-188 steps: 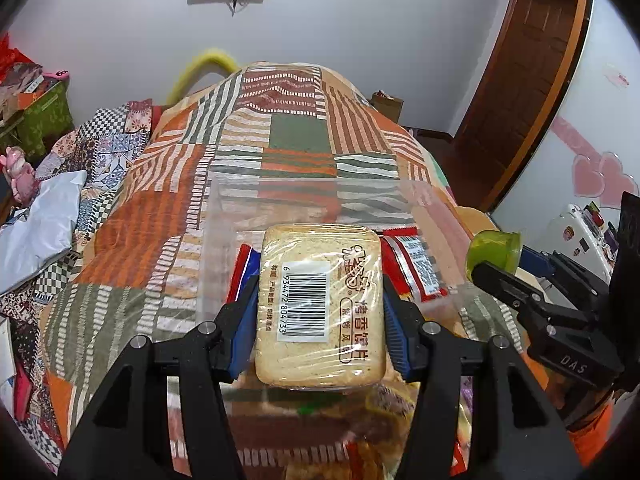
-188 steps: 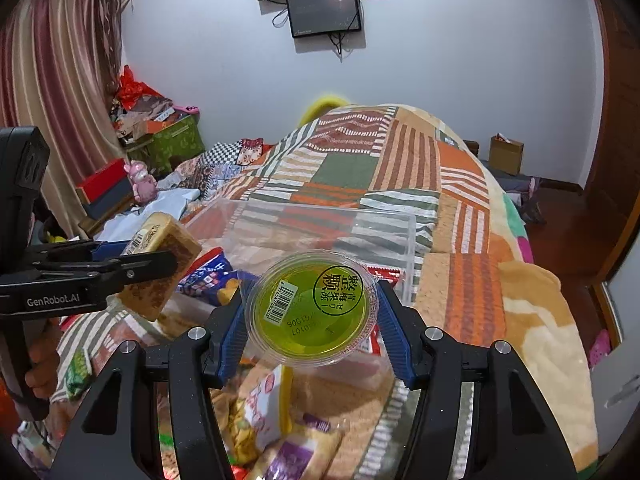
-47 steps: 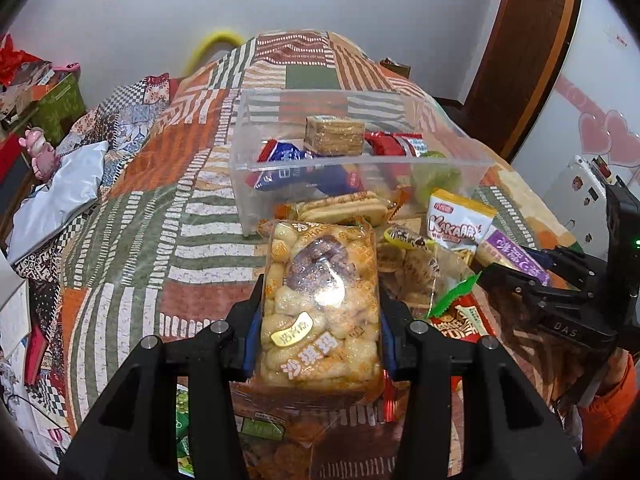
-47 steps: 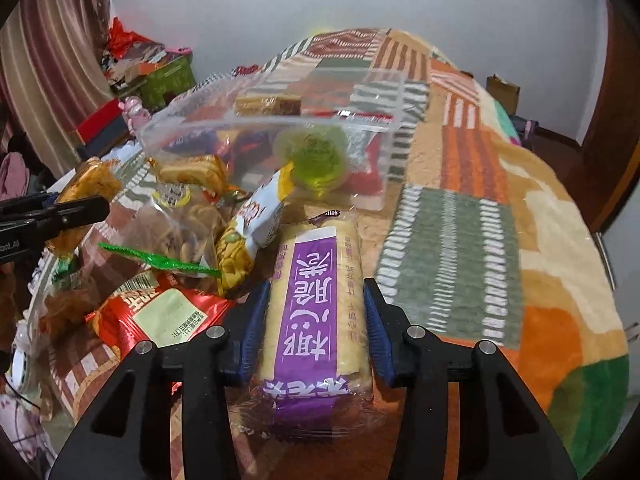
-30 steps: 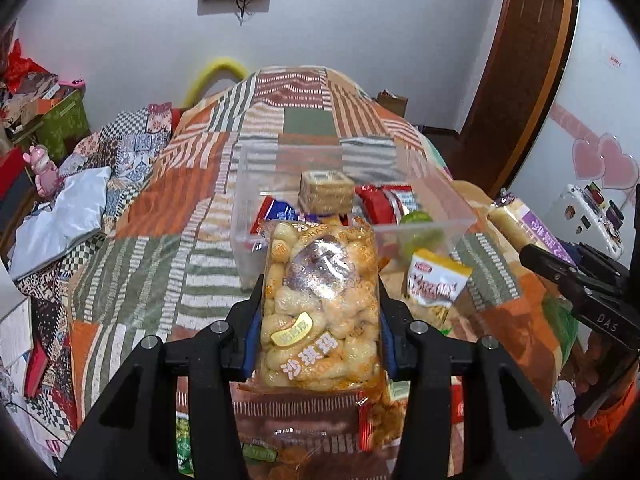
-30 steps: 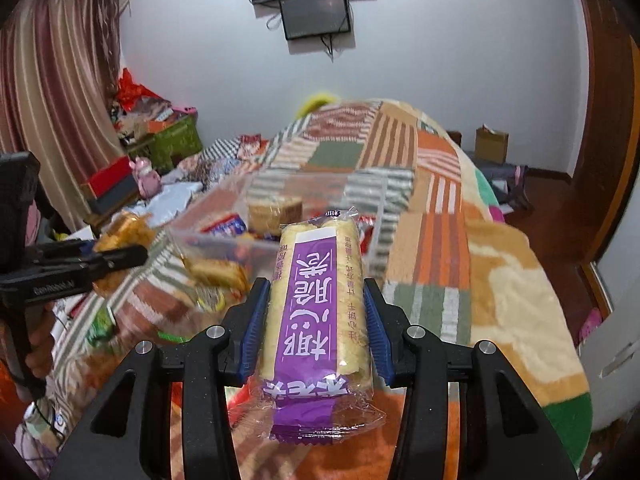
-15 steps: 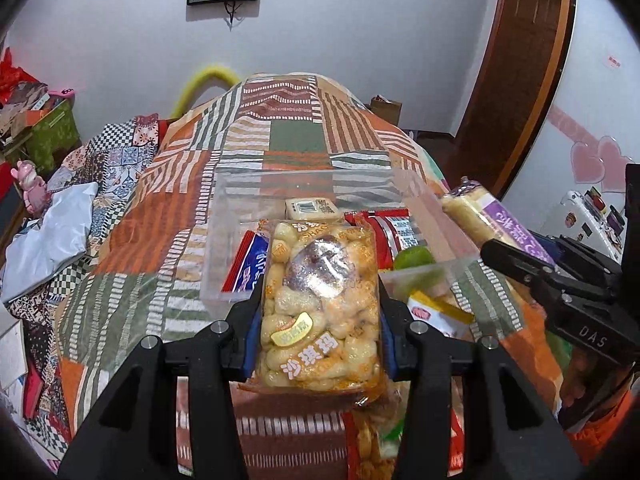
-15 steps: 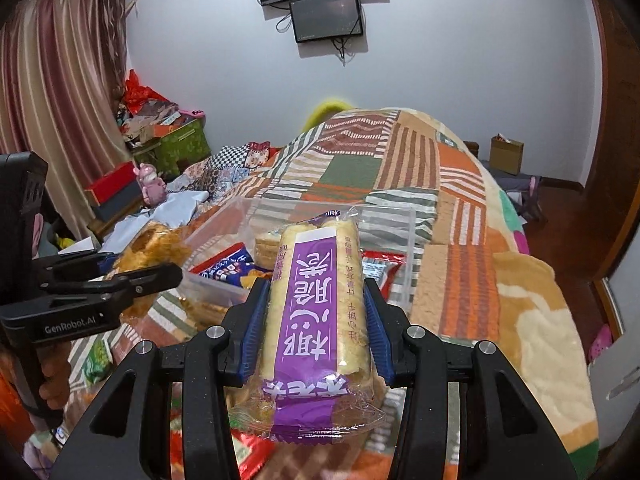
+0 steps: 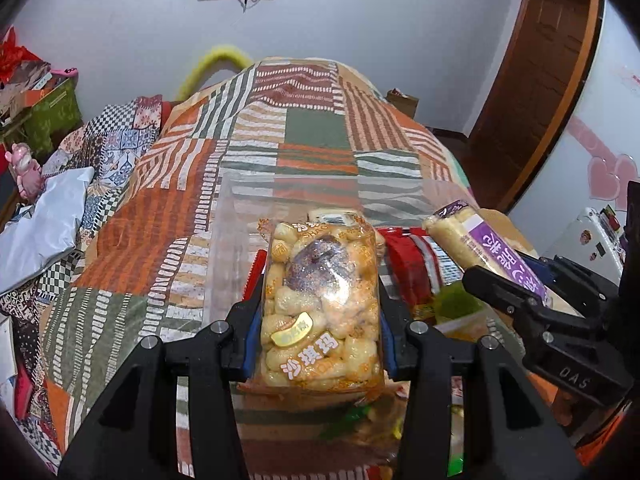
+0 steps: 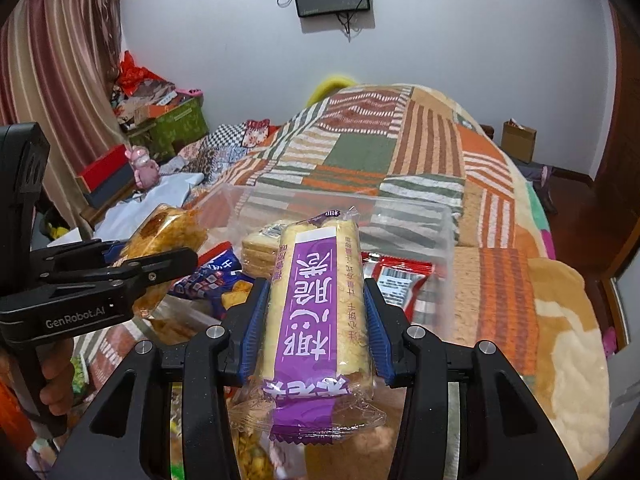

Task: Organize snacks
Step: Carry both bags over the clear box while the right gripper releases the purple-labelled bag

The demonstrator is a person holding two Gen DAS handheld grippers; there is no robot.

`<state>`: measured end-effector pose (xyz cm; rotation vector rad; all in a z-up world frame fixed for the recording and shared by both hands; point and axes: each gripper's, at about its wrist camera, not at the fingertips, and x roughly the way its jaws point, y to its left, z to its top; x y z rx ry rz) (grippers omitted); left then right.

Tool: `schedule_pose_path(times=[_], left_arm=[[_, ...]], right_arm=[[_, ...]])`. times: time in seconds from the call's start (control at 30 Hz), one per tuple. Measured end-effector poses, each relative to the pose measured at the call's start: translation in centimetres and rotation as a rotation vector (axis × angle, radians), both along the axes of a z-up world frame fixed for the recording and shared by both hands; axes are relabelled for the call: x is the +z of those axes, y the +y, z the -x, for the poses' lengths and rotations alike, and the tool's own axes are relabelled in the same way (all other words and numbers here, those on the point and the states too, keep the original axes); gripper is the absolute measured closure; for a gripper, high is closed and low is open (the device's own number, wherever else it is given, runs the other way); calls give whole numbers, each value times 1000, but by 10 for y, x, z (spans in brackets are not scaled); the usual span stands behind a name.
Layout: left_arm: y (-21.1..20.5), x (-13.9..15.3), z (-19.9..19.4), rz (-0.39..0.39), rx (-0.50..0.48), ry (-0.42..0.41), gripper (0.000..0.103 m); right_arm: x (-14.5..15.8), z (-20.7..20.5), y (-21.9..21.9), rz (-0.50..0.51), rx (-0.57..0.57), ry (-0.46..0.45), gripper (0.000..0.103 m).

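My left gripper (image 9: 318, 312) is shut on a clear pack of golden puffed snacks (image 9: 320, 300), held over the near end of a clear plastic bin (image 9: 224, 240) on the patchwork bed. My right gripper (image 10: 314, 320) is shut on a long pale snack bar in a purple-labelled wrapper (image 10: 316, 300), also over the bin (image 10: 444, 236). Inside the bin lie a red packet (image 10: 400, 280), a blue packet (image 10: 212, 280), a cracker pack (image 10: 256, 248) and a green jelly cup (image 9: 452, 300). Each gripper shows in the other's view: the right gripper (image 9: 520, 296), the left gripper (image 10: 160, 264).
Loose snack packets (image 10: 248, 452) lie on the bed in front of the bin. The patchwork blanket (image 9: 312, 132) stretches beyond it. Boxes and a pink toy (image 10: 140, 168) crowd the left side. A wooden door (image 9: 532, 80) stands at the right. A hand (image 10: 56, 376) holds the left gripper's handle.
Both grippers moved forward and slightly down with their packs, from in front of the bin to over it. The bin now looks nearer and lower in both views.
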<state>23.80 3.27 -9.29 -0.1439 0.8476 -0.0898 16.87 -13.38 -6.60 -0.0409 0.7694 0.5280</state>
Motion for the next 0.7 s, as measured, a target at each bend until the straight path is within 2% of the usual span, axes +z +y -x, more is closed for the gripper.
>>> schedule_pose_path(times=[0.2, 0.43, 0.5, 0.6, 0.7], left_arm=[[3, -9, -7, -13, 8, -5, 58], [1, -8, -10, -50, 22, -20, 57], [2, -8, -10, -46, 24, -18, 54], [3, -5, -7, -43, 29, -20, 44], [4, 3, 0, -48, 32, -44, 40]], right_arm=[[-11, -7, 7, 24, 4, 24, 61], [-11, -9, 6, 40, -14, 26, 60], [-9, -7, 7, 44, -14, 23, 58], [-5, -4, 4, 39, -22, 10, 46], [1, 2, 1, 30, -21, 2, 46]])
